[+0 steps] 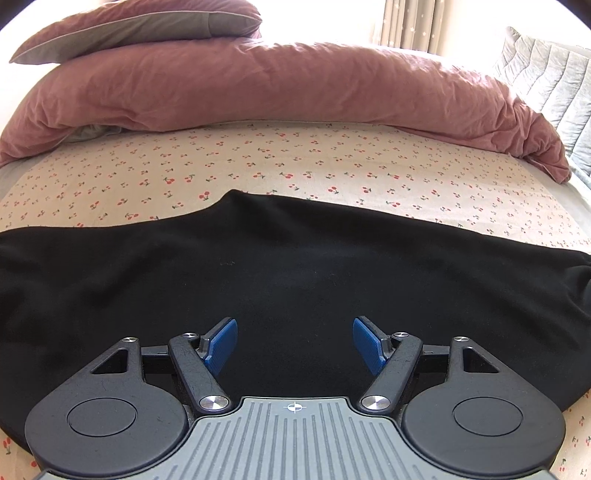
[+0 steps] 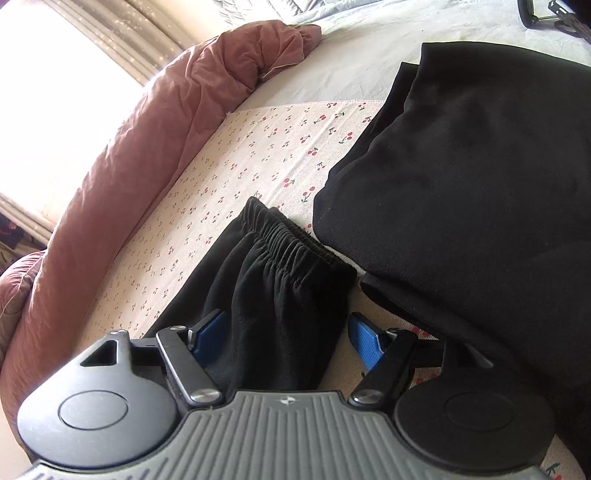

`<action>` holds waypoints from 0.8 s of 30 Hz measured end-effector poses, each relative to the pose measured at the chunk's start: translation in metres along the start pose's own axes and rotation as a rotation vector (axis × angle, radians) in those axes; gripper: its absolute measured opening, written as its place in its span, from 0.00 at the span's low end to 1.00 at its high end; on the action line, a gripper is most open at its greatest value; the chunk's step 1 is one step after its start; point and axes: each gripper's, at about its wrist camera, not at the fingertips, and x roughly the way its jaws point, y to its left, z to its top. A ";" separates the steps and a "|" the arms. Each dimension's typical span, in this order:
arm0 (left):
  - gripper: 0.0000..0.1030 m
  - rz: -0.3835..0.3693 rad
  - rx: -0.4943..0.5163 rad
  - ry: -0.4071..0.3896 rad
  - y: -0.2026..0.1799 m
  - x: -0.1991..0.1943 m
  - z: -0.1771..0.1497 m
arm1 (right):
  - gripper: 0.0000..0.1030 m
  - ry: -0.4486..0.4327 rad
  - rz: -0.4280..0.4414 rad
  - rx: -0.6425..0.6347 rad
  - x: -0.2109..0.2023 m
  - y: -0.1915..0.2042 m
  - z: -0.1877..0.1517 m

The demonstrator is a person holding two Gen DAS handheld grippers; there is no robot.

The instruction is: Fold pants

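In the left wrist view the black pants lie spread wide across the cherry-print sheet. My left gripper hovers over the cloth, open, with its blue pads well apart and nothing pinched. In the right wrist view a narrow black part with a gathered elastic end runs back between the jaws of my right gripper. That gripper is open: the right blue pad stands clear of the cloth, with bare sheet showing in the gap. I cannot tell whether the left pad touches the fabric.
A bulky stack of folded black fabric lies right of the elastic end. A rolled pink duvet lines the far side of the bed, with a pillow on top. Grey quilted bedding sits at the right.
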 end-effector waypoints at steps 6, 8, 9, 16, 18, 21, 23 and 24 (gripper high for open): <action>0.69 -0.001 0.028 0.029 0.000 0.005 -0.004 | 0.65 -0.044 -0.015 -0.050 0.009 0.004 0.001; 0.69 0.007 0.011 0.019 0.007 0.003 -0.002 | 0.67 -0.064 -0.027 -0.035 0.011 0.007 0.000; 0.69 0.009 -0.003 0.017 0.010 0.001 -0.001 | 0.72 -0.074 -0.026 -0.034 0.012 0.009 -0.002; 0.69 0.024 -0.041 0.022 0.024 0.001 -0.002 | 0.21 -0.079 -0.031 -0.047 0.024 0.019 -0.008; 0.69 0.026 -0.042 0.020 0.024 0.001 -0.001 | 0.11 -0.050 0.003 -0.010 0.025 0.016 -0.007; 0.69 0.027 -0.043 0.022 0.025 0.001 -0.001 | 0.07 -0.047 0.015 -0.017 0.024 0.020 -0.008; 0.69 0.026 -0.047 0.028 0.025 0.002 -0.001 | 0.05 -0.056 0.046 -0.031 0.020 0.027 -0.008; 0.69 0.023 -0.053 0.031 0.026 0.002 -0.001 | 0.04 -0.072 0.058 -0.058 0.016 0.032 -0.009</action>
